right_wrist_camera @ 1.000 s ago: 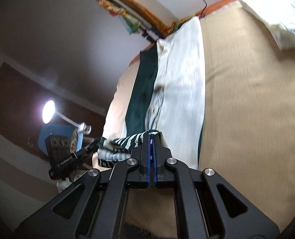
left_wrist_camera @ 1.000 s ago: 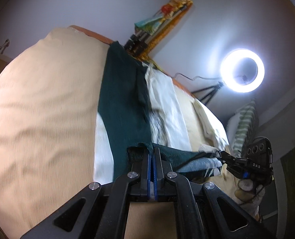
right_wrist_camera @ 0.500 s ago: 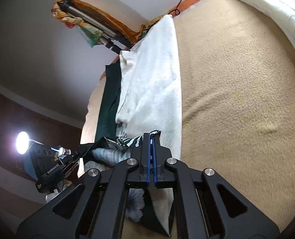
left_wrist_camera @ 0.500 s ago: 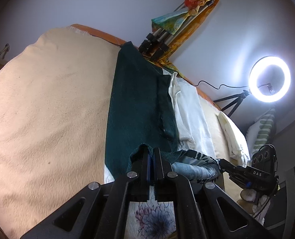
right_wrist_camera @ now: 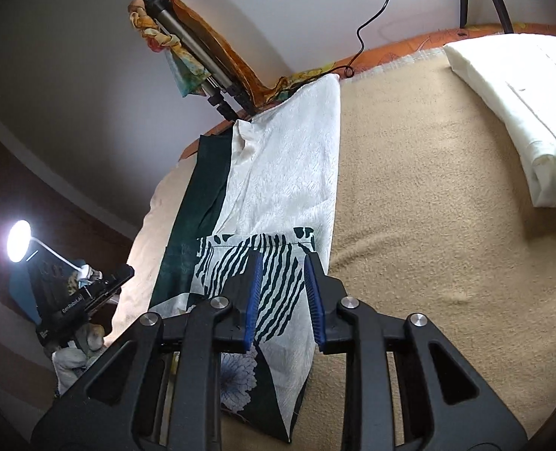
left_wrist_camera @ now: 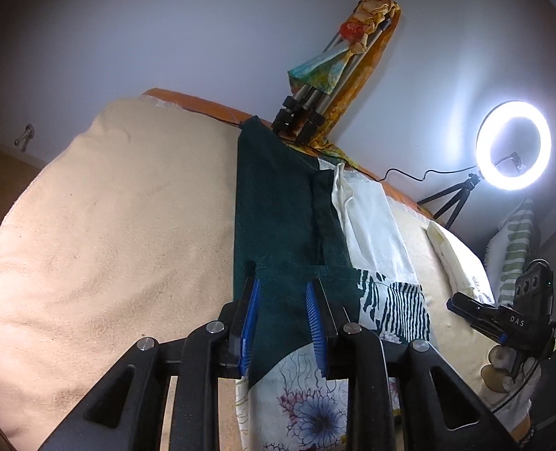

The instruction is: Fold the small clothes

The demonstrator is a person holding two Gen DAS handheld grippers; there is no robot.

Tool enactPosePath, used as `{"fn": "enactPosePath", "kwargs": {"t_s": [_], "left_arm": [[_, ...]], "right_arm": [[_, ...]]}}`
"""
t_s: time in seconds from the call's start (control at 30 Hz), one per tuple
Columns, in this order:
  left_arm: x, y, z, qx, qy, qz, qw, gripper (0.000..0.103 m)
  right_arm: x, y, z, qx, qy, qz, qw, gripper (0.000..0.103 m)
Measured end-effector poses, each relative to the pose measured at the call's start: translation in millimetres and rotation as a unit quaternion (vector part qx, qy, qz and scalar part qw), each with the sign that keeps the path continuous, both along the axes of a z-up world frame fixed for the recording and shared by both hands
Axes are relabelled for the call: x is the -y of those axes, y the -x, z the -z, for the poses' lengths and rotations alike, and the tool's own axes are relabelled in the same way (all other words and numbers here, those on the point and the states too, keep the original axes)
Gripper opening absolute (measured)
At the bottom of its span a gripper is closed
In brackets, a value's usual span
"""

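Two grippers, left gripper [left_wrist_camera: 282,289] and right gripper [right_wrist_camera: 281,263], fingers just parted, hold nothing above one garment [left_wrist_camera: 278,203].

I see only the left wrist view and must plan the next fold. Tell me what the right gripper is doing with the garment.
Observer: The right gripper is open. Its jaws have just been opening, and the garment shows its striped fold between the fingers, with neither pad pressing on it.
Operator: Check the garment's outer edge on that side.
Observer: The white half lies flat and ends in a straight edge on the beige blanket.
Operator: Report what stands off the bed on my blind side.
Observer: A lit desk lamp shines at the left edge of the right wrist view, beyond the bed.
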State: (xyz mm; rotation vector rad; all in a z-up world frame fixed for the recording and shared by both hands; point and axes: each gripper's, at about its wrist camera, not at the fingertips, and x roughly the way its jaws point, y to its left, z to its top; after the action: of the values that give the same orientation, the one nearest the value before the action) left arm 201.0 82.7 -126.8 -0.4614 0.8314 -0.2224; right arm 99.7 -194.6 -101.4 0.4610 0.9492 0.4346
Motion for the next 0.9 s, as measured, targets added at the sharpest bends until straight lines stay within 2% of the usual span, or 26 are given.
{"fn": "enactPosePath", "kwargs": {"t_s": [0.13, 0.27, 0.33, 0.57, 0.73, 0.9], "left_arm": [[-1, -14, -10, 0.000, -0.006, 0.002, 1.0000, 0.028], [4, -45, -28, 0.017, -0.049, 0.017, 0.9985, 0.040], [2, -61, -29, 0.016, -0.054, 0.017, 0.9982, 0.042], [-10, -137, 0, -0.022, -0.051, 0.009, 0.9984, 0.050], [-9, -182, 20, -0.036, -0.056, 0.010, 0.9977, 0.054], [-11, -214, 32, -0.044, -0.041, 0.006, 0.9982, 0.054]], "right_arm": [[-1, -14, -5, -0.001, 0.008, 0.002, 1.000, 0.025], [-2, -38, -11, 0.003, 0.019, -0.004, 1.000, 0.026], [-1, -53, -11, 0.005, 0.033, -0.002, 0.999, 0.027], [4, -114, 8, -0.007, 0.071, 0.005, 0.997, 0.027], [7, -151, 16, -0.011, 0.069, 0.009, 0.998, 0.028], [6, -186, 26, -0.018, 0.055, 0.015, 0.998, 0.028]]}}
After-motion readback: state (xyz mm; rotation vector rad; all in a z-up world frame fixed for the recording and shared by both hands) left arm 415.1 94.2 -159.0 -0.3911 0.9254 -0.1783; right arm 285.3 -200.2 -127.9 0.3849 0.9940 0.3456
